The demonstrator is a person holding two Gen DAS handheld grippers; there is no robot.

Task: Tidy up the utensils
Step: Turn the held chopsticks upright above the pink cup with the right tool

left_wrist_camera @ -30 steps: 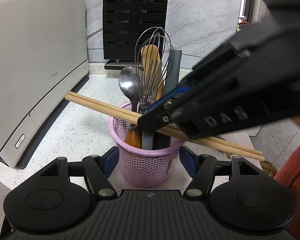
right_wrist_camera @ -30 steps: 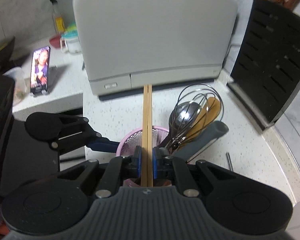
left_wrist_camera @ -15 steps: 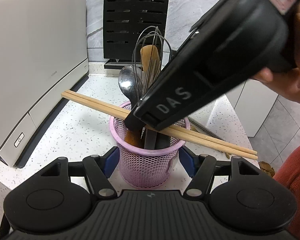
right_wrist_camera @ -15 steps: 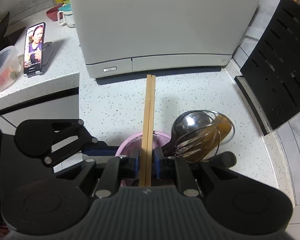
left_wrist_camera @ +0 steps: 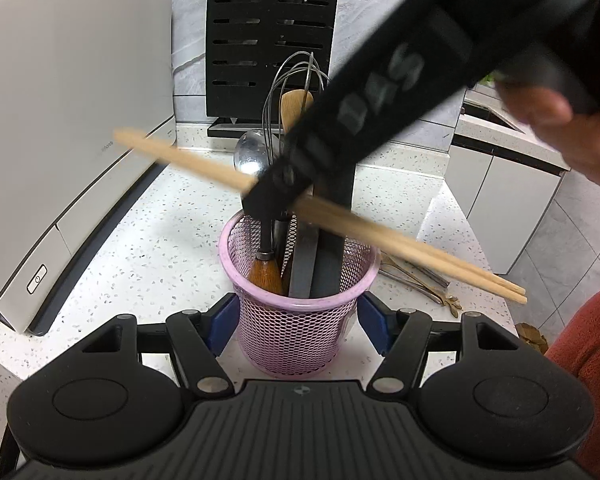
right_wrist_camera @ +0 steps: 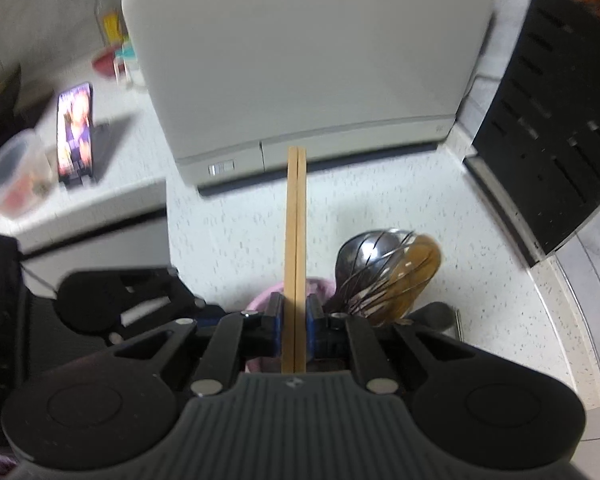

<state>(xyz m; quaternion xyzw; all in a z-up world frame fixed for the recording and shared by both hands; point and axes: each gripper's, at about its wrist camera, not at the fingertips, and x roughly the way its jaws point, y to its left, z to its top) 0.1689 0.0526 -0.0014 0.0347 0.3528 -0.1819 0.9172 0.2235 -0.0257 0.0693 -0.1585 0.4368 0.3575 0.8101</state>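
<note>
Pink mesh forms the utensil basket (left_wrist_camera: 300, 320) that stands on the speckled white countertop (left_wrist_camera: 148, 264) in the left wrist view, directly between the blue pads of the left gripper (left_wrist_camera: 296, 320). Both pads press its sides, so this gripper is clamped on the basket. Inside stand a wire whisk (left_wrist_camera: 296, 80), a wooden spoon (left_wrist_camera: 296, 104), a metal spoon (left_wrist_camera: 252, 156) and a dark grey handle (left_wrist_camera: 328, 232). Above the rim, the right gripper (left_wrist_camera: 272, 196) reaches in from the upper right, held by a hand (left_wrist_camera: 572, 128), with a pair of wooden chopsticks (left_wrist_camera: 400, 248) crossing the basket at a slant, blurred. A white appliance (left_wrist_camera: 60, 120) stands at the left and a black slotted rack (left_wrist_camera: 268, 36) behind. Some metal cutlery (left_wrist_camera: 416, 276) lies on the counter right of the basket.

From the right wrist view, the chopsticks (right_wrist_camera: 296, 240) run straight ahead, side by side, pinched between the right gripper's (right_wrist_camera: 295, 328) blue pads, whose jaws are closing on them. The pink basket (right_wrist_camera: 320, 286) sits just below, with the whisk (right_wrist_camera: 384, 272) and spoons to the right. The left gripper (right_wrist_camera: 204, 312) shows at the left edge of the basket. A phone (right_wrist_camera: 76, 132) on a stand and a plastic container (right_wrist_camera: 16, 176) sit on a separate counter at the far left.
</note>
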